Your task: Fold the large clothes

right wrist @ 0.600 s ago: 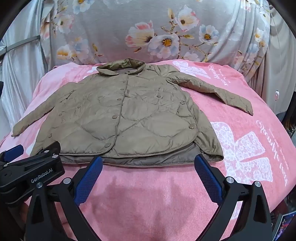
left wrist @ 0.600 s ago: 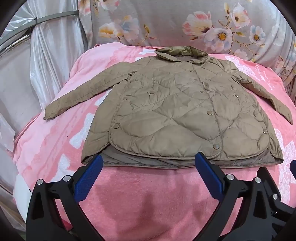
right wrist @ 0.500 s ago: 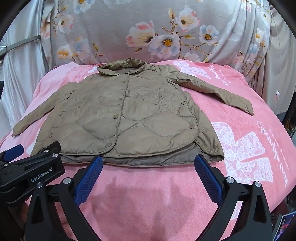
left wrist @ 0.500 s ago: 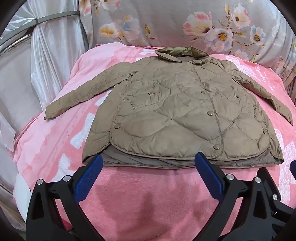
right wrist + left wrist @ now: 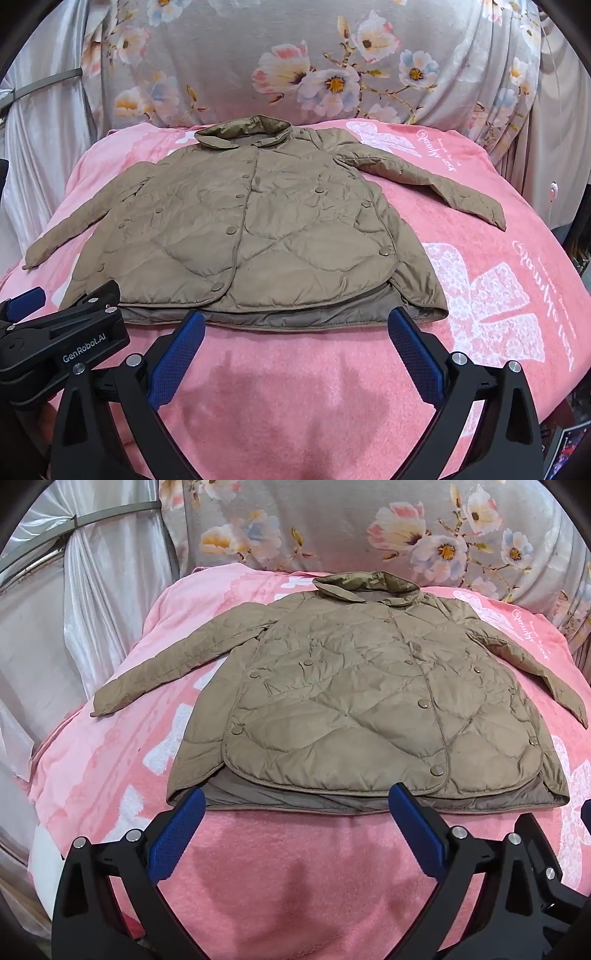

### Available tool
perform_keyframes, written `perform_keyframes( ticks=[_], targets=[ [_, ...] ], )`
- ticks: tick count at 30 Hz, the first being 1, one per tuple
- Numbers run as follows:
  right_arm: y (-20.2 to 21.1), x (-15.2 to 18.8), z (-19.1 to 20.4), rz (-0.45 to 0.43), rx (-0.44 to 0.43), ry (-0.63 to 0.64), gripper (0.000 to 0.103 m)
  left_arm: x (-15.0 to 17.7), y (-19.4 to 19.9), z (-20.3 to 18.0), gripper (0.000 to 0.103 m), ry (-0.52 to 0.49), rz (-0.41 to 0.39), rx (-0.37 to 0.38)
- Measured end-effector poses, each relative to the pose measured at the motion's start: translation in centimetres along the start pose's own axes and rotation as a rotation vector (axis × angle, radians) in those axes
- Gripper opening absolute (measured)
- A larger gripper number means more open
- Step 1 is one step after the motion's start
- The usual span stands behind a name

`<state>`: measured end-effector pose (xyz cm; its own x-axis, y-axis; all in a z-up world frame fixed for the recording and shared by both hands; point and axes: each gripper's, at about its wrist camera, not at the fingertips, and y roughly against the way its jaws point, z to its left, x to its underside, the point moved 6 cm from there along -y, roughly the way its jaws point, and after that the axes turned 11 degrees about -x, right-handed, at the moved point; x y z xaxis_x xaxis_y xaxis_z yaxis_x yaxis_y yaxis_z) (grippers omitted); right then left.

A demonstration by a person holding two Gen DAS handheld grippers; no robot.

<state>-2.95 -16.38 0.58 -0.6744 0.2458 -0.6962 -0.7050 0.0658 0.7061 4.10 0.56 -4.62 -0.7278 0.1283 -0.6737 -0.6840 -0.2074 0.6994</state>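
Observation:
A tan quilted jacket lies flat and buttoned on a pink blanket, collar at the far side, both sleeves spread outward. It also shows in the right wrist view. My left gripper is open and empty, fingertips just short of the jacket's near hem. My right gripper is open and empty, also at the near hem, toward the jacket's right half. The left gripper's body shows at the lower left of the right wrist view.
A floral grey cushion or backrest stands behind the blanket. Silvery curtains hang at the left. The blanket drops off at the right edge, with dark clutter below.
Both views have crept slightly lower and closer to the jacket's hem; the jacket has not moved and both grippers stay open.

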Motion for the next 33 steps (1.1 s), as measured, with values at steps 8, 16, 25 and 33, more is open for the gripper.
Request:
perform_keyframes(
  ticks=[8, 16, 25, 33],
  targets=[
    [0.04, -0.20, -0.18, 0.000, 0.001, 0.001, 0.098, -0.02, 0.10, 0.20, 0.097, 0.000, -0.004, -0.010],
    [-0.08, 0.11, 0.06, 0.001, 0.000, 0.001, 0.098, -0.09, 0.01, 0.28, 0.097, 0.001, -0.003, -0.014],
    [-0.12, 0.20, 0.21, 0.001, -0.002, 0.000, 0.098, -0.08, 0.05, 0.38, 0.097, 0.004, -0.004, -0.016],
    [-0.12, 0.23, 0.20, 0.000, -0.002, 0.000, 0.098, -0.05, 0.03, 0.42, 0.097, 0.004, -0.005, -0.014]
  ],
)
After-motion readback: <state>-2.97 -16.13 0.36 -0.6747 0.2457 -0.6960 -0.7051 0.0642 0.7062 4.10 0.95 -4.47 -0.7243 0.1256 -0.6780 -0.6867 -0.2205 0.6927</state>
